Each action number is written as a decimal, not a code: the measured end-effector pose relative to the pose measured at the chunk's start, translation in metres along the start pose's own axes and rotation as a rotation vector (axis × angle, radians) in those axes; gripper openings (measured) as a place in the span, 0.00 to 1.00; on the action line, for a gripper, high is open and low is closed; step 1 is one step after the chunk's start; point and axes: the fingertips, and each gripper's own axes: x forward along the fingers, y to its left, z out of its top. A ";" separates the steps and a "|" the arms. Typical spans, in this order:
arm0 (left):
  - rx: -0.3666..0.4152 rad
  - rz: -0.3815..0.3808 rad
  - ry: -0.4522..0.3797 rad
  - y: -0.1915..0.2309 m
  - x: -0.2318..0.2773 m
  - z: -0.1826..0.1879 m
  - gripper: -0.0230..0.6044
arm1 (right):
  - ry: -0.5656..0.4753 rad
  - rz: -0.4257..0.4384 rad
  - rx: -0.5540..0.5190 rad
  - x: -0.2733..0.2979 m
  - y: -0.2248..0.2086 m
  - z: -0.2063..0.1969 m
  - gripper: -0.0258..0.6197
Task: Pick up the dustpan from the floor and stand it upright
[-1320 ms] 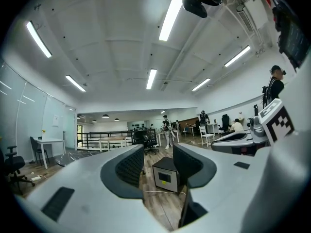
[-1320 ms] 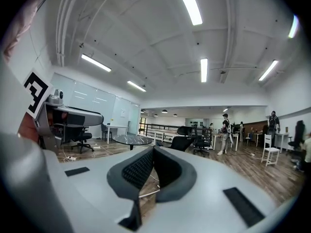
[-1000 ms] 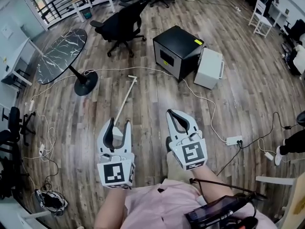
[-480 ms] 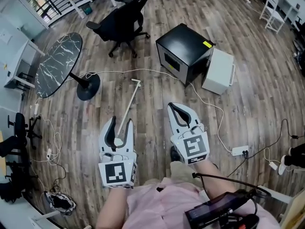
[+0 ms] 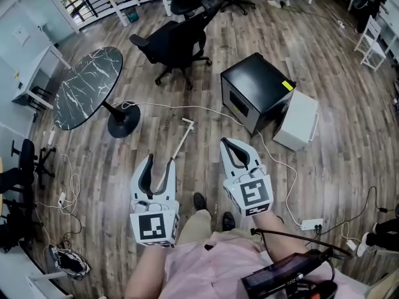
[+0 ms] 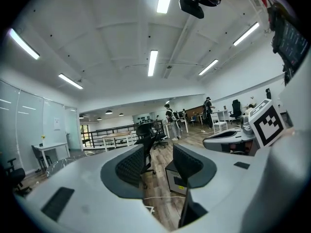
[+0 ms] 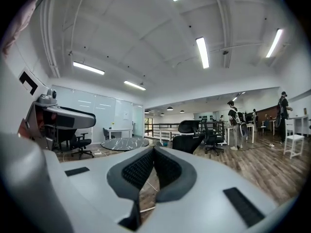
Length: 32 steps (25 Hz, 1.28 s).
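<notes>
Over at the left edge of the floor (image 5: 336, 167) stands the round marble-topped table (image 5: 87, 86), and it now sits further in than it did a second ago. The whole room has slid that way because the person has been walking forward.

The left gripper (image 5: 159, 161) is carried level at waist height. Its jaws are apart with nothing between them, and its own view shows only open air, floorboards and furniture past them (image 6: 158, 159). Their gap looks the same as a second ago.

The dustpan (image 5: 177, 147) still lies flat on the boards mid-floor. Its long white handle runs from near the white cable (image 5: 206, 109) down towards the left gripper. From above, the handle's near part now shows between that gripper's jaws, and the pan end is hidden under it. The handle's far tip is closer to the jaw tips than before.

The person's shoes (image 5: 199, 201) have just come into sight between the two tools.

The right gripper (image 5: 227, 142) is also held level, its pads together at the tips and holding nothing (image 7: 153, 152).

Further right are the black cabinet (image 5: 255, 89) and the white box (image 5: 298, 120).

I'd judge the walk-up nearly finished. Neither tool has been lowered yet, so picking up and standing the dustpan are still to do.
</notes>
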 end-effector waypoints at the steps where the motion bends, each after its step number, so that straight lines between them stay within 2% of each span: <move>1: -0.006 0.003 0.002 0.005 0.005 -0.003 0.34 | 0.005 0.004 -0.004 0.008 0.000 -0.001 0.04; 7: -0.044 0.000 0.004 0.046 0.059 -0.029 0.34 | 0.037 0.007 -0.024 0.071 -0.004 -0.011 0.04; 12: -0.075 -0.029 0.016 0.099 0.126 -0.047 0.34 | 0.045 -0.011 -0.043 0.153 -0.012 -0.004 0.04; 21: -0.060 -0.078 -0.036 0.189 0.227 -0.035 0.34 | 0.006 -0.062 -0.076 0.275 -0.024 0.038 0.04; 27: -0.046 -0.114 -0.026 0.206 0.280 -0.039 0.34 | 0.018 -0.100 -0.074 0.310 -0.049 0.036 0.04; 32: -0.045 -0.150 0.036 0.197 0.317 -0.059 0.34 | 0.042 -0.110 -0.040 0.327 -0.077 0.016 0.04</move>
